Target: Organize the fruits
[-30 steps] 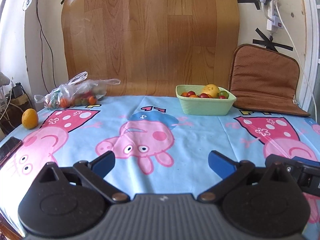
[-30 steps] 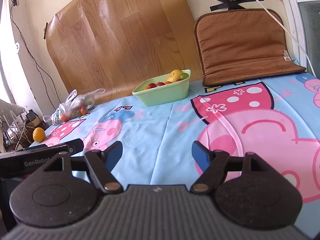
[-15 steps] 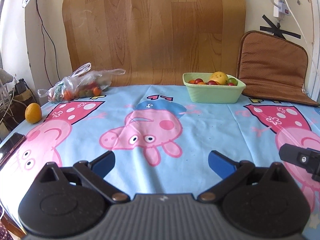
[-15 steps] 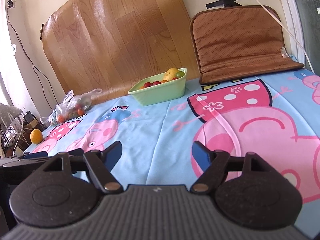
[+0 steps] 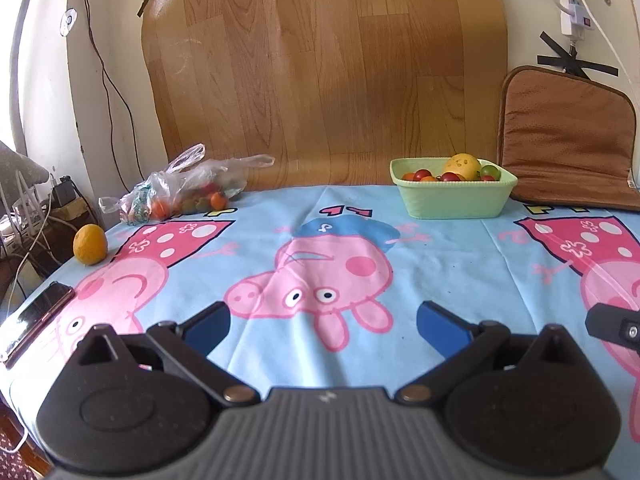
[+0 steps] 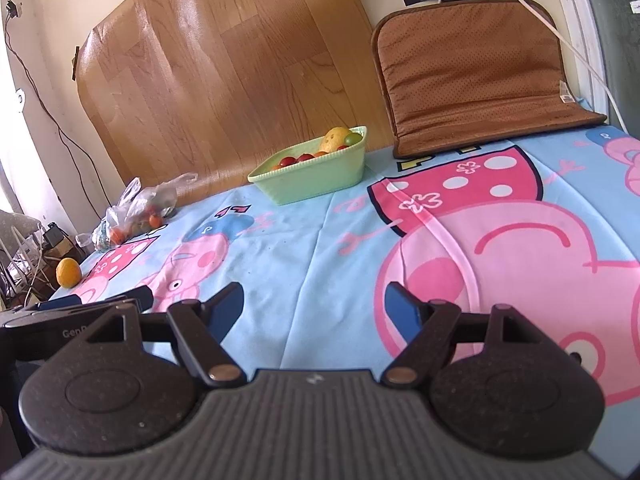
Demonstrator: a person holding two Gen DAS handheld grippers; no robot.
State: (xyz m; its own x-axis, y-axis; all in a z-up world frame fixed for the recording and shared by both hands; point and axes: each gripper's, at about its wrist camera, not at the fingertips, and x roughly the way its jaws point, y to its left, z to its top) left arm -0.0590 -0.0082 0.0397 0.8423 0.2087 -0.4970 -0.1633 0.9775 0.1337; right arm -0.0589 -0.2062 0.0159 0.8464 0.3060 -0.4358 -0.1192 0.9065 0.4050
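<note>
A pale green basket (image 5: 454, 200) at the table's back holds a yellow citrus fruit (image 5: 462, 166) and small red and green tomatoes; it also shows in the right wrist view (image 6: 316, 174). A clear plastic bag of small fruits (image 5: 180, 196) lies at the back left, also in the right wrist view (image 6: 136, 214). A loose orange (image 5: 90, 245) sits near the left edge, also in the right wrist view (image 6: 68, 273). My left gripper (image 5: 323, 326) is open and empty over the cloth. My right gripper (image 6: 314, 308) is open and empty, with the left gripper's body (image 6: 76, 310) beside it.
A Peppa Pig tablecloth (image 5: 440, 264) covers the table. A phone (image 5: 38, 318) lies at the left edge. A brown cushion (image 5: 568, 140) leans at the back right, a wood-pattern sheet (image 5: 320, 72) against the wall. Cables and a power strip (image 5: 574, 8) hang on the wall.
Both grippers have drifted slightly; the left view has tilted and shifted so the basket sits further right. Both stay open and empty. No fruit has moved.
</note>
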